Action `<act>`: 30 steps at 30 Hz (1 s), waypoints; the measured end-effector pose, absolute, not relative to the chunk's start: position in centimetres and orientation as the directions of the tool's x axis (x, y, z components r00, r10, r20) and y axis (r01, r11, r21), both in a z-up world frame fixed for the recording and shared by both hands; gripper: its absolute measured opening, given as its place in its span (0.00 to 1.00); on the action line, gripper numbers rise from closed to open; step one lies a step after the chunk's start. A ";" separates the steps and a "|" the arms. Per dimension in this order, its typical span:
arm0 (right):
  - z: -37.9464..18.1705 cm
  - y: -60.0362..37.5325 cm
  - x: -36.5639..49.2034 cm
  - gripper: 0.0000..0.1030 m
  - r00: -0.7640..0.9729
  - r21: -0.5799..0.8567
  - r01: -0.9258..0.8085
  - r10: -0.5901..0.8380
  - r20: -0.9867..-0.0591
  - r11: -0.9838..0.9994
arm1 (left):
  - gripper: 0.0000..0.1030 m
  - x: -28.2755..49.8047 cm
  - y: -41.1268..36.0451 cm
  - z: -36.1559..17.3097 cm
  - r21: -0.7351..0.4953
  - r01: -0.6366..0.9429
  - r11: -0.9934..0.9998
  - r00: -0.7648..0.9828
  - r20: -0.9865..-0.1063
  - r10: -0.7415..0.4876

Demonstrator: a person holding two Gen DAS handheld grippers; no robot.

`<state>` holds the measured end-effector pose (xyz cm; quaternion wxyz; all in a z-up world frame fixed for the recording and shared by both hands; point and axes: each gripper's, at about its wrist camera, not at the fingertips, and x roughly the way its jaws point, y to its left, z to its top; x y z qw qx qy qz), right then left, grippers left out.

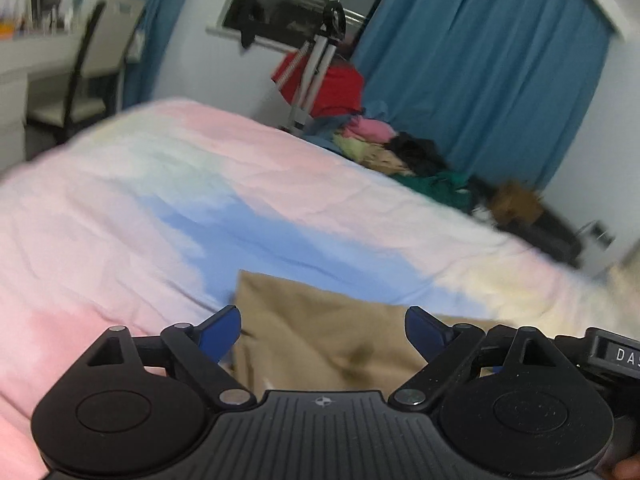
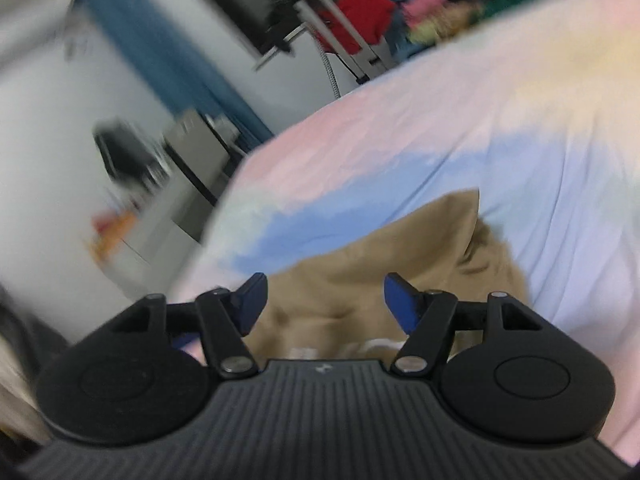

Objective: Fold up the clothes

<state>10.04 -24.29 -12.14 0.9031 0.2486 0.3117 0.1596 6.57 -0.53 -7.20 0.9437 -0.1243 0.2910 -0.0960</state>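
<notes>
Left wrist view: left gripper point(image 1: 322, 330) released, nothing pinched; tan garment point(image 1: 320, 336) lay at 6 o'clock on the pastel bedspread point(image 1: 120, 208). Right gripper point(image 2: 325, 300) likewise released above it. I judged one fold laid; next needs regrasping an edge.

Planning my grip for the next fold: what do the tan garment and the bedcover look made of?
Tan garment: soft matte woven or knit cloth, likely cotton; it creases and slumps in folds. Bedcover: thin matte fabric, probably cotton, with fine wrinkles and pastel dye patches. Blur hides the weave on both.
</notes>
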 end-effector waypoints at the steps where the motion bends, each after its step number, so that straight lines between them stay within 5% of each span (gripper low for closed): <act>1: -12.2 -23.8 10.1 0.59 0.757 0.498 -0.141 0.417 -0.502 0.856 | 0.88 6.8 -0.8 -7.5 -0.272 0.114 0.956 0.807 -0.535 -0.248; 10: -15.2 -22.6 13.6 0.58 0.755 0.343 -0.054 0.263 -0.600 0.938 | 0.88 8.9 -2.8 -10.5 -0.135 0.127 0.983 0.759 -0.624 -0.184; 24: -12.0 -22.8 7.5 0.58 0.823 0.306 -0.044 0.208 -0.528 0.951 | 0.87 2.6 -3.1 -7.3 -0.131 0.185 0.974 0.791 -0.568 -0.227; 30: -12.2 -22.9 6.3 0.59 0.822 0.282 -0.027 0.182 -0.539 0.959 | 0.88 1.8 -2.7 -8.5 -0.097 0.131 0.987 0.762 -0.627 -0.162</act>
